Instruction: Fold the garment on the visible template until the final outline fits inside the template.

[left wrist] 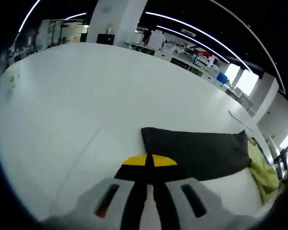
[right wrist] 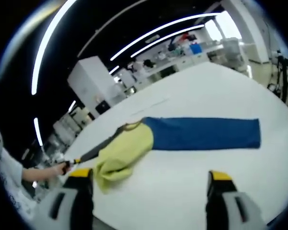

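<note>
A dark grey cloth (left wrist: pixel 192 148) lies flat on the white table (left wrist: pixel 86 96), with a crumpled yellow-green cloth (left wrist: pixel 264 172) at its far right end. My left gripper (left wrist: pixel 149 160) is shut, its yellow tips together on the dark cloth's near edge. In the right gripper view the yellow-green cloth (right wrist: pixel 120 153) lies bunched between a flat blue rectangle (right wrist: pixel 201 134) and a dark strip (right wrist: pixel 103 143). That strip runs to the left gripper (right wrist: pixel 73 163). My right gripper (right wrist: pixel 151 177) is open, jaws wide apart above the table (right wrist: pixel 206 96), short of the cloths.
A person's hand (right wrist: pixel 53 168) and white sleeve (right wrist: pixel 5 175) hold the left gripper at the table's edge. Benches with boxes and equipment (left wrist: pixel 182 48) stand beyond the table's far side. A faint line (left wrist: pixel 86 143) runs across the tabletop.
</note>
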